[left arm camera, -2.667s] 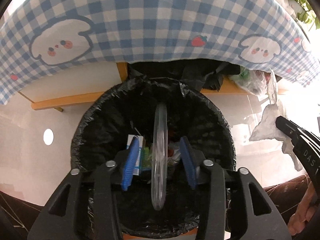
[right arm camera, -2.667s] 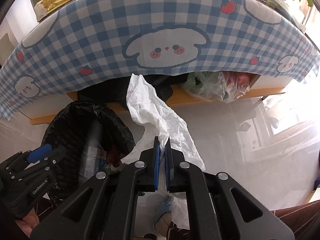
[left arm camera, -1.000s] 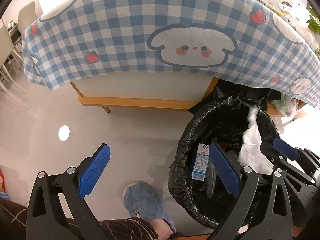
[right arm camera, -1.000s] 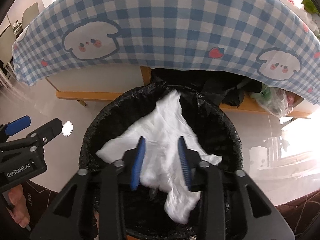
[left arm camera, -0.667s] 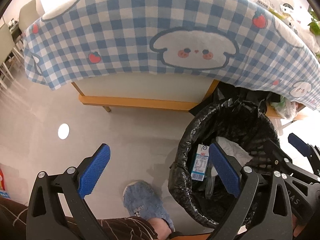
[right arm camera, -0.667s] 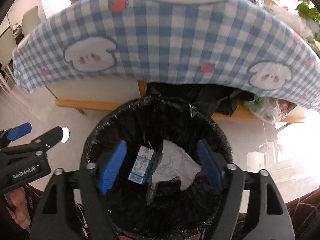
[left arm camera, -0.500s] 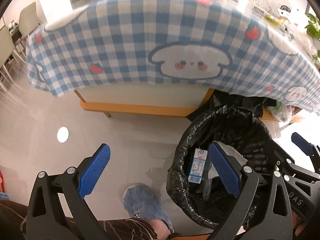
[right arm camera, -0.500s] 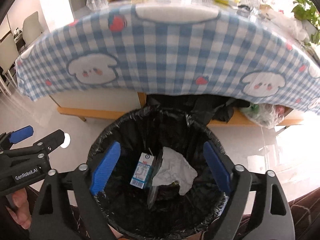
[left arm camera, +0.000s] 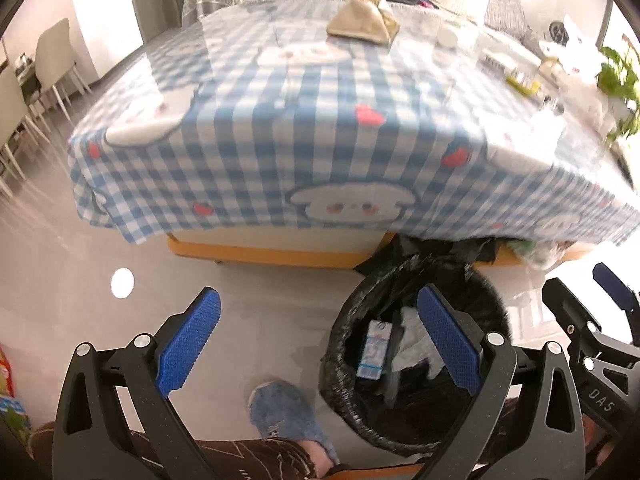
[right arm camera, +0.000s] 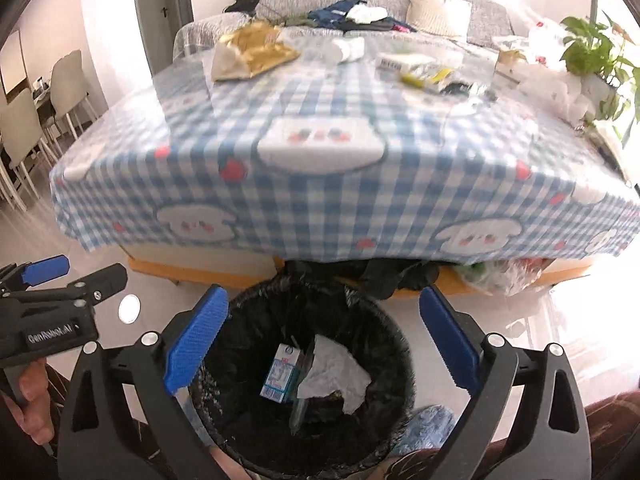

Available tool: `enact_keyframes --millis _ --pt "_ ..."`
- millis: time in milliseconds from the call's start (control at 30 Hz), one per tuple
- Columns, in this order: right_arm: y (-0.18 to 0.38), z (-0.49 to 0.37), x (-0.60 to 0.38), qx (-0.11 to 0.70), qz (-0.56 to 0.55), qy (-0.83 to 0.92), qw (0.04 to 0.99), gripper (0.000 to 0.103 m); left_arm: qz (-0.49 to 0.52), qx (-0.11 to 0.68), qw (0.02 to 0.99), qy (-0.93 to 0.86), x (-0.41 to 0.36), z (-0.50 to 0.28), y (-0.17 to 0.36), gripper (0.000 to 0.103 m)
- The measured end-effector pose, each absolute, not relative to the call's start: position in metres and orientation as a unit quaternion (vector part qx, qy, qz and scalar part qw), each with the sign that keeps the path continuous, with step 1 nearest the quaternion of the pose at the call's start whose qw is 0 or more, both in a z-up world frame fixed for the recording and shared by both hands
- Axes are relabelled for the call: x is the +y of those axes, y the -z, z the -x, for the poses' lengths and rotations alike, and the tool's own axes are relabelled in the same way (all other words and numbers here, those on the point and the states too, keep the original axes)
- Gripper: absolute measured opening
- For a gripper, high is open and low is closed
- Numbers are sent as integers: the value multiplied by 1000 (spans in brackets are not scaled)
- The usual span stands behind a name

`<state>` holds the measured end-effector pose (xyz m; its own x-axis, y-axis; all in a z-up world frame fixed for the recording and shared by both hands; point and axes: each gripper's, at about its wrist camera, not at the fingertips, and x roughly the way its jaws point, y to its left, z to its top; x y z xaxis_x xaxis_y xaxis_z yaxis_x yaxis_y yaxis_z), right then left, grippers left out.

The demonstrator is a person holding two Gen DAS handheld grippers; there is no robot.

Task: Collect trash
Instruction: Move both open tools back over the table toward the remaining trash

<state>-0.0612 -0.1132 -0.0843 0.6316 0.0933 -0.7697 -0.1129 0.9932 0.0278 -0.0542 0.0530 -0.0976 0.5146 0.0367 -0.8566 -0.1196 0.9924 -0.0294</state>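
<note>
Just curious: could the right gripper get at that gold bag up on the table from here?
Probably yes: the right gripper is open and empty, and the gold bag lies uncovered on the table.

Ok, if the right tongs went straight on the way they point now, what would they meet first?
Probably the crumpled white paper in the black-lined bin. The right tongs, wide open and empty, aim into its mouth; depth is unclear.
</note>
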Motion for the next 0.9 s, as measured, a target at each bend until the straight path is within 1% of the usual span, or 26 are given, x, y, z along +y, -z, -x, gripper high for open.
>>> enact_keyframes --millis 233,567,733,900 --pt "41 33 -134 393 18 -47 918 93 38 472 880 -44 44 29 63 97" --pt "-6 -26 -171 366 19 -33 930 93 35 466 883 -44 36 -22 38 97" --pt "-12 -53 -186 364 13 -25 931 93 38 461 885 -43 33 -50 29 97" --pt "-4 -82 -196 372 13 -17 928 93 40 461 885 -42 30 -84 24 97"
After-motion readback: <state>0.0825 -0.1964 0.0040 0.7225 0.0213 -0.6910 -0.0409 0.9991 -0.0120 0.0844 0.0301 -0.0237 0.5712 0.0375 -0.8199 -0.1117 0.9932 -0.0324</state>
